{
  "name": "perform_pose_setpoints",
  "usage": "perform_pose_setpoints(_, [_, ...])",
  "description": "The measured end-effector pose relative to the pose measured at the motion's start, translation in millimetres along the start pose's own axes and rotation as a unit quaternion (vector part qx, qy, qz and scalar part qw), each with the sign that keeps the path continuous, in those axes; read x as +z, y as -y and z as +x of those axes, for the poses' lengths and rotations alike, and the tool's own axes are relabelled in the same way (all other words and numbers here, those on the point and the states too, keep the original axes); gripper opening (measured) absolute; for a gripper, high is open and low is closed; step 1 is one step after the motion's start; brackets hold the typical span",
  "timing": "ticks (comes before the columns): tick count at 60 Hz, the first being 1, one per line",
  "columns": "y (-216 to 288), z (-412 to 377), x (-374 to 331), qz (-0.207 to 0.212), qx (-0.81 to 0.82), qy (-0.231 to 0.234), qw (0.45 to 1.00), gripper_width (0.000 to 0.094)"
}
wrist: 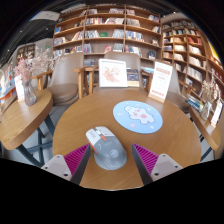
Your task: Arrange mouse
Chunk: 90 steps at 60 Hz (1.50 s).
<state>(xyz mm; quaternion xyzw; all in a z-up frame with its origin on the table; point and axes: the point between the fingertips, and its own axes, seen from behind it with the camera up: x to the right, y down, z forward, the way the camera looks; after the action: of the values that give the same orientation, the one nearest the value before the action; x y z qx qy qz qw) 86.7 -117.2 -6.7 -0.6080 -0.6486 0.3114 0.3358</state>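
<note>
Take the round mouse pad (137, 116) on the wooden tabletop (70, 120) as your landmark. Far to its left, on a separate table, stands a vase of flowers (27, 85). Nearer, to the pad's lower left, the grey mouse (107, 150) lies flat on the bare wood, with a small white tag or card (94, 131) at its far end; it sits off the pad, close to the pad's near edge but apart from it. Your hand-held gripper (109, 160) is spread wide, its pink pads (75, 157) standing either side of the mouse with a clear gap on each side, so you hold nothing yet. Behind the pad a picture card (112, 72) stands upright, and to the pad's right a white sign (160, 82) leans at the tabletop's far edge, with bookshelves (120, 30) beyond. By my reading, the task is barely begun: the mouse is framed but not gripped, and the closing, the lift and the placing on the pad, if that is the goal, all remain.
</note>
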Motion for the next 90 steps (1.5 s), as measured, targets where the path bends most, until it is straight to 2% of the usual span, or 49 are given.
perform_pose_setpoints(29, [21,9,42,-0.019,0.023,-0.002,1.0,0.0823])
perform_pose_setpoints(33, [21,4,42,-0.015,0.018,0.004,1.0,0.0729])
perform_pose_setpoints(36, [21,-5,40,-0.016,0.015,0.018,1.0,0.0467])
perform_pose_setpoints(41, [20,-2,36,-0.027,0.004,0.002,1.0,0.0434])
perform_pose_setpoints(48, [39,-1,23,-0.021,0.024,0.022,0.999,0.0436])
perform_pose_setpoints(53, [73,10,16,0.005,0.037,0.026,0.999,0.0437])
perform_pose_setpoints(59, [117,44,19,0.041,0.03,0.001,0.999,0.0435])
perform_pose_setpoints(64, [138,76,40,0.053,0.029,-0.028,0.998,0.0437])
perform_pose_setpoints(68, [136,97,63,0.042,0.028,-0.042,0.998,0.0434])
perform_pose_setpoints(77, [117,111,115,0.012,0.045,-0.043,0.998,0.0433])
perform_pose_setpoints(89, [86,115,143,-0.021,0.061,-0.041,0.997,0.0456])
perform_pose_setpoints(90, [88,115,143,-0.014,0.06,-0.042,0.997,0.0457])
